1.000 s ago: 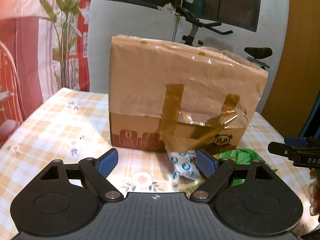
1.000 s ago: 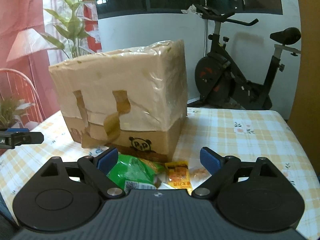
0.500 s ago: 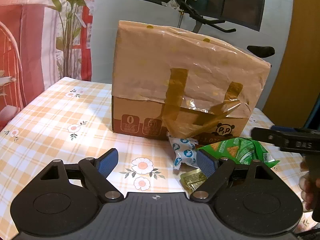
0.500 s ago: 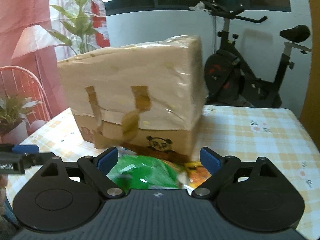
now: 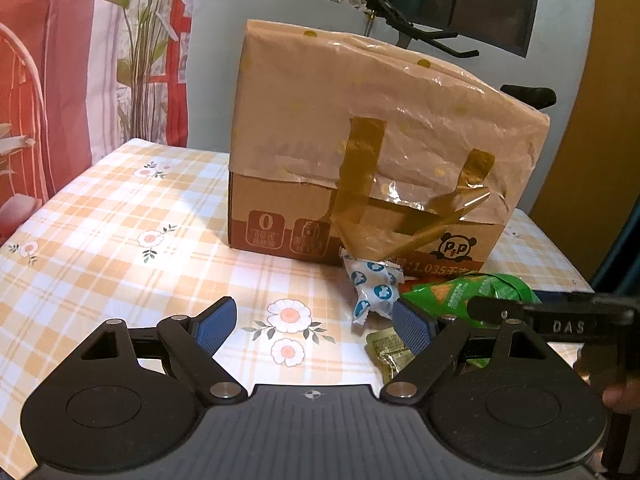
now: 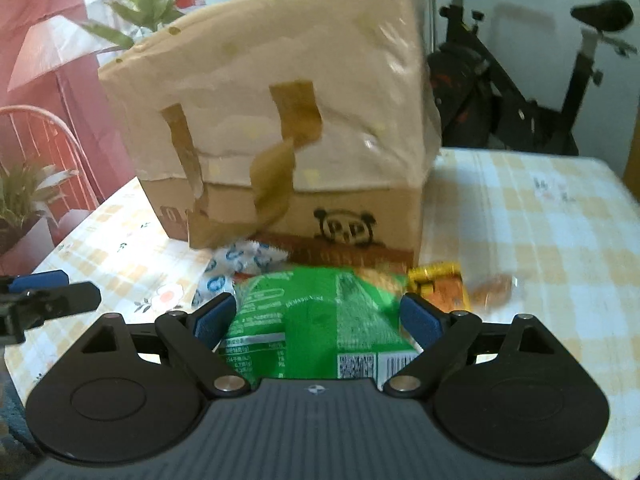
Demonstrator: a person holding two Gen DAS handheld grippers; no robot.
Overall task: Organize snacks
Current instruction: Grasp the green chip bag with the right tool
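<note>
We have the right gripper (image 6: 316,316) hanging low over the green snack bag (image 6: 320,320), and that is the relation the coming move turns on. The bag lies flat on the checked tablecloth (image 6: 520,216), right between our spread fingers and reaching back under the gripper body, its long axis running from near to far, roughly along the line the gripper points. The blue pads stand wide, one on each side of the bag; whether they brush its edges we cannot tell, but they do not pinch it. The left gripper (image 5: 316,322) is also wide, with only bare cloth between its fingers, and it sits left of the snack pile, so our right hand is the nearer one for this bag.

Close around the bag lie other snacks. A white packet with blue prints (image 5: 372,286) lies just to its left, a small olive sachet (image 5: 390,350) lies near the left gripper's right finger, and a yellow-orange packet (image 6: 440,286) lies just to its right with a small brownish piece (image 6: 494,286) beyond that. Straight behind them all stands the cardboard box (image 5: 360,216), draped with a plastic sheet taped down with brown strips. We judge the box leaves little room to push farther, and that a squeeze could catch the neighbouring packets.
</note>
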